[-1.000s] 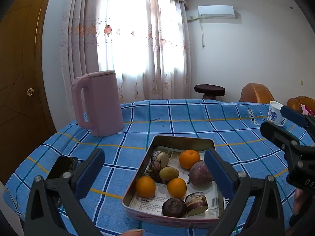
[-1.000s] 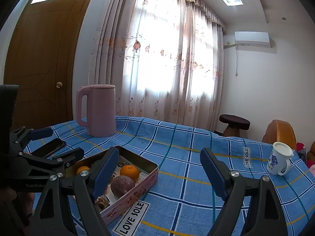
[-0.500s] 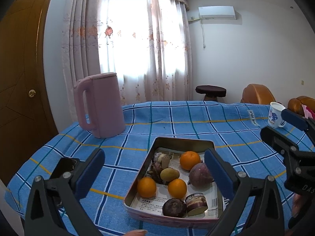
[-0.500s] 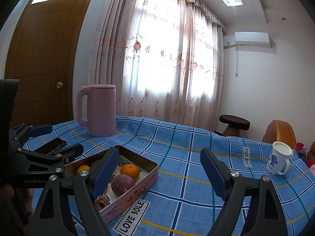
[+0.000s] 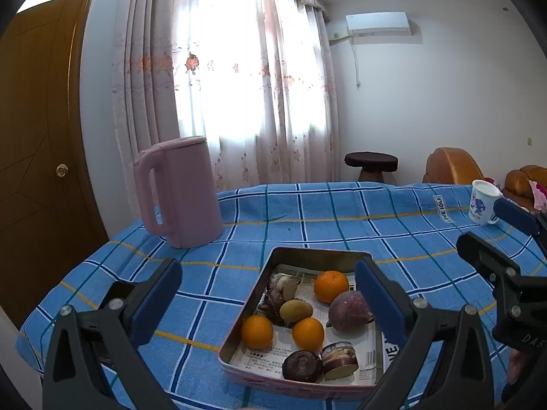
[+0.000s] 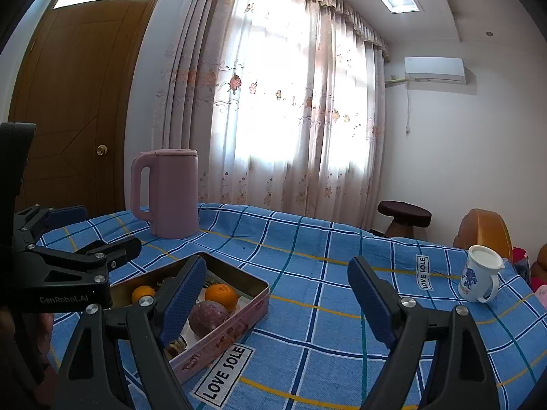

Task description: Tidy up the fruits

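A metal tin point(image 5: 270, 273) point(image 6: 251, 302) sits on the blue checked tablecloth, holding three oranges point(image 5: 331, 286) point(image 5: 257, 331) point(image 5: 308, 334), a purple round fruit point(image 5: 348, 311) point(image 6: 208, 315), a small green-yellow fruit point(image 5: 295, 310), dark fruits point(image 5: 302, 365) and a cut one point(image 5: 340, 364). My left gripper point(image 5: 266, 302) is open and empty, held just above the near end of the tin. My right gripper point(image 6: 277, 294) is open and empty, above the cloth to the right of the tin. Each gripper shows in the other's view point(image 5: 492, 239) point(image 6: 89, 235).
A pink kettle point(image 5: 181, 191) point(image 6: 167, 193) stands at the back left of the table. A white and blue mug point(image 5: 482, 201) point(image 6: 478, 273) stands at the right edge. A stool point(image 5: 371, 164) and an orange chair point(image 5: 451, 165) are behind the table.
The left gripper has drifted slightly left and back, so the tin and kettle sit further right in its view. The right gripper has hardly moved. Both stay open.
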A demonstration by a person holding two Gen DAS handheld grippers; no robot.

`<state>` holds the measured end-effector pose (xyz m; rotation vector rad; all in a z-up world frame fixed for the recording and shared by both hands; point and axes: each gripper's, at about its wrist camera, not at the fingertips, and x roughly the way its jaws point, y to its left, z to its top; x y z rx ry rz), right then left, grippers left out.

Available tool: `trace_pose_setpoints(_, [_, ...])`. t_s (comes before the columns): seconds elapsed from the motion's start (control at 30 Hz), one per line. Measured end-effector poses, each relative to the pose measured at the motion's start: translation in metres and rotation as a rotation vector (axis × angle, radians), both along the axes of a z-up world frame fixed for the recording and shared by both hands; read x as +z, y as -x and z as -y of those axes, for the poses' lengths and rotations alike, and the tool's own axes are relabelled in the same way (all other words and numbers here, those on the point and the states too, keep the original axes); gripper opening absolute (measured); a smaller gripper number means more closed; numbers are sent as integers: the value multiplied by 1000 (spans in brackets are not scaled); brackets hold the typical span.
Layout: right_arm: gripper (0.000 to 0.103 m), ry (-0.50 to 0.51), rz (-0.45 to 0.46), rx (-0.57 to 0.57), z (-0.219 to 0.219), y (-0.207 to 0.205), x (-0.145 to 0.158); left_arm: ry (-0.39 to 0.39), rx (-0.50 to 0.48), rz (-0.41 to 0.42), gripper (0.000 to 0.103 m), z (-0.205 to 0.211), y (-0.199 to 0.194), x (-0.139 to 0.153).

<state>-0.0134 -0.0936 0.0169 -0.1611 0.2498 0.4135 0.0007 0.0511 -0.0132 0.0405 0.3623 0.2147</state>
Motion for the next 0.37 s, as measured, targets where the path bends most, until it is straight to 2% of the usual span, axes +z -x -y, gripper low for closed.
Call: trace_pose_setpoints(0.37, [86, -6, -16, -10, 7, -1, -6, 8, -18, -1, 103, 6, 1, 1])
